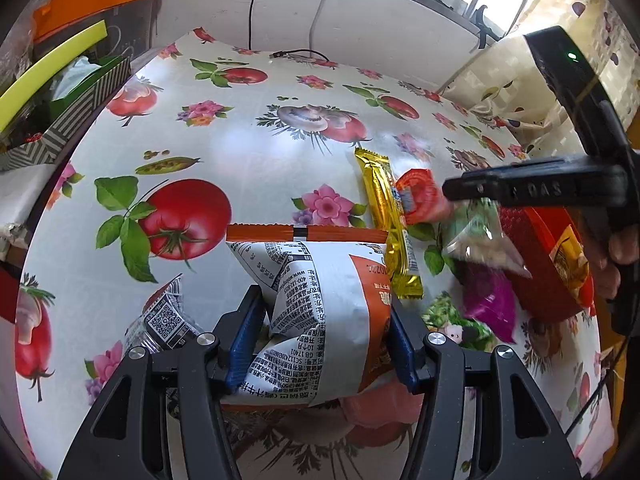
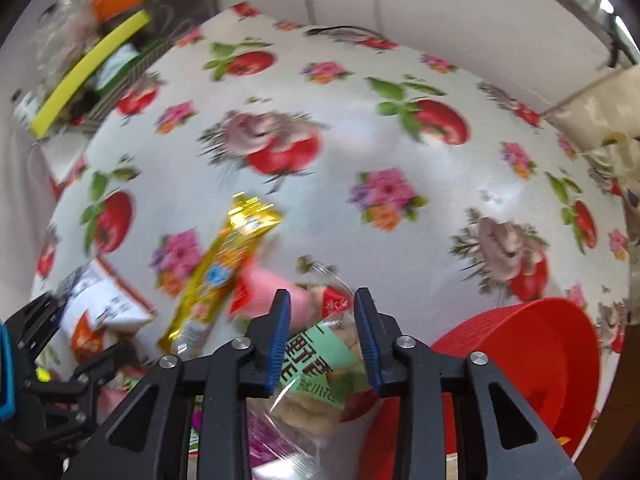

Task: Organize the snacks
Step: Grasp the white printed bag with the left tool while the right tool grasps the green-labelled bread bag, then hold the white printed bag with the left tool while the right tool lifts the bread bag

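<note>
My left gripper (image 1: 324, 344) is shut on a white and orange snack bag (image 1: 320, 312), held above the table. My right gripper (image 2: 322, 336) is shut on a clear packet with a green label (image 2: 316, 364) and holds it in the air; it shows in the left wrist view (image 1: 478, 232) hanging from the right gripper (image 1: 472, 192). A gold bar wrapper (image 1: 390, 220) and a pink-red packet (image 1: 420, 196) lie on the table. A purple packet (image 1: 490, 300) lies beside the red basket (image 1: 540, 280), which also shows in the right wrist view (image 2: 532, 344).
The table has a flowered tomato-print cloth (image 1: 240, 140). A small packet with a QR code (image 1: 164, 320) lies at the left. An orange-lidded container (image 1: 96, 0), a yellow strip (image 1: 52, 68) and a striped box (image 1: 72, 120) crowd the back left corner. A cable (image 1: 300, 54) lies at the back.
</note>
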Demonstrator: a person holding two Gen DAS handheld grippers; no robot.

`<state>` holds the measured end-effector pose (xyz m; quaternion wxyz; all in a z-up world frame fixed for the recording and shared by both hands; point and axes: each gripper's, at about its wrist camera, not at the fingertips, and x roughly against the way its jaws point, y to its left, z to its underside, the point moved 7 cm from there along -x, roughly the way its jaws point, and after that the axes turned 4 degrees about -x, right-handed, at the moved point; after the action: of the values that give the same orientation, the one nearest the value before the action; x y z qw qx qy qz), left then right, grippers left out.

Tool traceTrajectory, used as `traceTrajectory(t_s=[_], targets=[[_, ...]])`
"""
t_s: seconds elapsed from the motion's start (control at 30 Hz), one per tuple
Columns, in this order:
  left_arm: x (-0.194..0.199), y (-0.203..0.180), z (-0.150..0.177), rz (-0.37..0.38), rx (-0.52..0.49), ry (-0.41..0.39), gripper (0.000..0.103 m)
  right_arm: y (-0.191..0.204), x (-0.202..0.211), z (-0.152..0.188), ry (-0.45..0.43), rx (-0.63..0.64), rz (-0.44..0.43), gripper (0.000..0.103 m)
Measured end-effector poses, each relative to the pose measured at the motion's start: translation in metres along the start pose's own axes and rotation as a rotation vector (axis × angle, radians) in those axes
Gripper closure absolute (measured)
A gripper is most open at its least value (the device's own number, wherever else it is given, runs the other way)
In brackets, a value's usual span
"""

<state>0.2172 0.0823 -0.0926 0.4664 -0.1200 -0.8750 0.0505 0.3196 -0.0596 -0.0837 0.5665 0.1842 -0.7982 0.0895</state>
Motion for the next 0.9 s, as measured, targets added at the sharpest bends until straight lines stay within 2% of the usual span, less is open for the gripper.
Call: traceTrajectory(t_s=[0.07, 0.2, 0.3, 0.33, 0.4, 0.47, 0.63, 0.73, 0.83, 0.9], targets=[[0.003, 0.0, 0.004, 0.002, 0.005, 0.0, 0.045, 0.014, 0.002, 0.009, 0.006, 0.032, -0.032, 0.074], [0.008, 0.0, 0.011, 0.002, 0.008, 0.0, 0.045, 0.054, 0.013, 0.036, 0.016, 0.123, -0.177, 0.074], [0.012, -0.002, 0.017, -0.001, 0.008, 0.001, 0.045, 0.068, 0.035, 0.049, -0.044, 0.133, -0.19, 0.066], [0.013, -0.002, 0.018, -0.003, 0.011, 0.002, 0.045, 0.067, 0.046, 0.053, -0.083, 0.104, -0.19, 0.062], [0.014, -0.002, 0.02, -0.009, 0.011, -0.001, 0.045, 0.062, 0.064, 0.062, -0.145, 0.019, -0.197, 0.048], [0.016, -0.003, 0.022, -0.017, 0.009, -0.006, 0.046, 0.053, 0.07, 0.075, -0.165, -0.069, -0.191, 0.046], [0.018, -0.005, 0.027, -0.03, 0.003, -0.016, 0.046, 0.052, 0.051, 0.096, -0.107, -0.264, -0.274, 0.041], [0.02, -0.005, 0.029, -0.03, 0.006, -0.021, 0.046, 0.058, 0.044, 0.094, -0.102, -0.294, -0.27, 0.04], [0.022, -0.005, 0.032, -0.033, 0.005, -0.025, 0.046, 0.059, 0.035, 0.086, -0.114, -0.282, -0.185, 0.038], [0.023, -0.004, 0.034, -0.036, 0.002, -0.022, 0.046, 0.058, 0.029, 0.084, -0.108, -0.28, -0.163, 0.037]])
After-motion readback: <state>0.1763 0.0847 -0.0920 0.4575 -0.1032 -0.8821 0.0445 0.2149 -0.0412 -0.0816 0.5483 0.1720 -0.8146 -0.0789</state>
